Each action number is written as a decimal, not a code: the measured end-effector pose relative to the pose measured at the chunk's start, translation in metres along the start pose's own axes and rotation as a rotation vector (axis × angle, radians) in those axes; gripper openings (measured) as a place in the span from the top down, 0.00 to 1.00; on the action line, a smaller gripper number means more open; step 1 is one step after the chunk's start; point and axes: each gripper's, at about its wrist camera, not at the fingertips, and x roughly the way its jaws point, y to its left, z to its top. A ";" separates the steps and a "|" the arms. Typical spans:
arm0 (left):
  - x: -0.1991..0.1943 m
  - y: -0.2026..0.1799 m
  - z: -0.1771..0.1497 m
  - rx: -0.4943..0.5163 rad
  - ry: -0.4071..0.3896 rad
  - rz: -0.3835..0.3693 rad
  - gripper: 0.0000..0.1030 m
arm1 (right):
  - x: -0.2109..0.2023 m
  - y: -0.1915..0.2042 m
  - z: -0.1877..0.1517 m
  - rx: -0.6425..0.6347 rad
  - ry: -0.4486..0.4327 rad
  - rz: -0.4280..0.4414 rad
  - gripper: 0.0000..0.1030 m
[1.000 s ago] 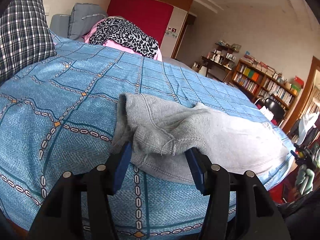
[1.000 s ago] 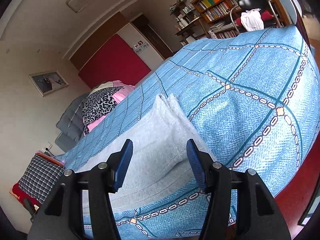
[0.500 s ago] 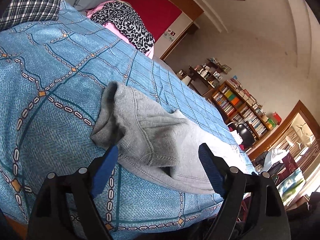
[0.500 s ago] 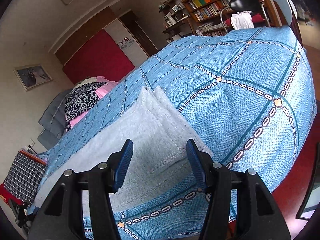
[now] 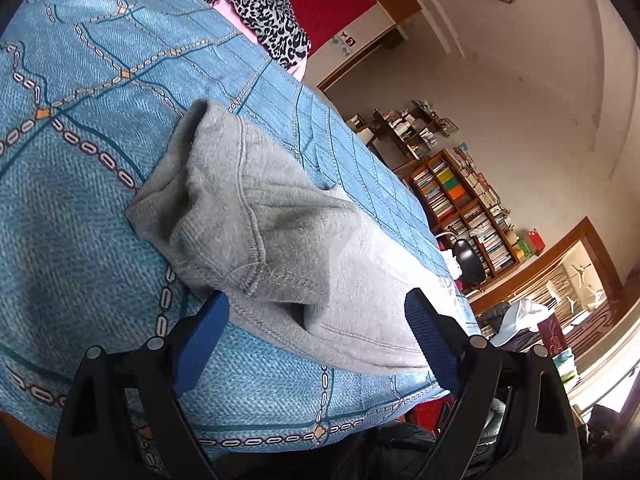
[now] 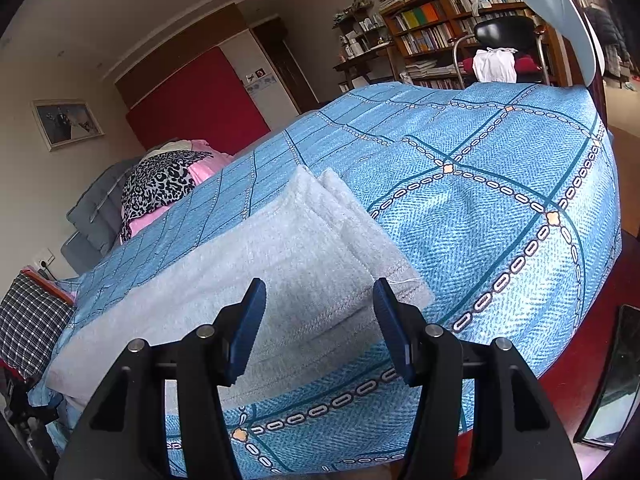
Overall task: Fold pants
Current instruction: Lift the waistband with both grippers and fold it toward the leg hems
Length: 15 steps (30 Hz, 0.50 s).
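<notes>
Grey sweatpants (image 5: 272,232) lie lengthwise on a blue patterned bedspread (image 5: 80,120). The left wrist view shows the bunched waistband end, with a raised fold near the bed's front edge. My left gripper (image 5: 316,320) is open, its blue-padded jaws wide apart just in front of that end, holding nothing. The right wrist view shows the leg ends (image 6: 320,248), the two legs laid one on the other and flat. My right gripper (image 6: 320,312) is open, its jaws spread over the near hem corner, holding nothing.
A leopard-print and pink bundle (image 6: 164,184) and grey pillows lie at the bed's head, a plaid pillow (image 6: 28,320) beside them. Bookshelves (image 6: 440,24) and a black chair (image 6: 504,36) stand beyond the bed's far side. The bed's front edge drops off just under both grippers.
My left gripper has opened wider and rolled, tilting the view, and sits closer to the waistband end. My right gripper has shifted slightly nearer the leg hems. The pants have not moved.
</notes>
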 end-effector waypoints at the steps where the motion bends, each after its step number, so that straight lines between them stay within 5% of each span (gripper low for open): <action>1: 0.004 -0.001 0.000 -0.010 -0.005 -0.005 0.14 | 0.001 -0.003 -0.001 0.011 0.005 0.003 0.44; 10: 0.022 -0.018 0.007 -0.010 -0.050 -0.026 0.16 | -0.005 -0.032 -0.001 0.140 -0.004 0.042 0.44; 12: 0.028 -0.015 0.011 -0.032 -0.052 -0.018 0.24 | -0.006 -0.041 -0.001 0.193 -0.006 0.067 0.44; 15: 0.042 -0.003 0.014 -0.090 -0.022 0.000 0.59 | -0.006 -0.054 -0.002 0.273 0.007 0.114 0.44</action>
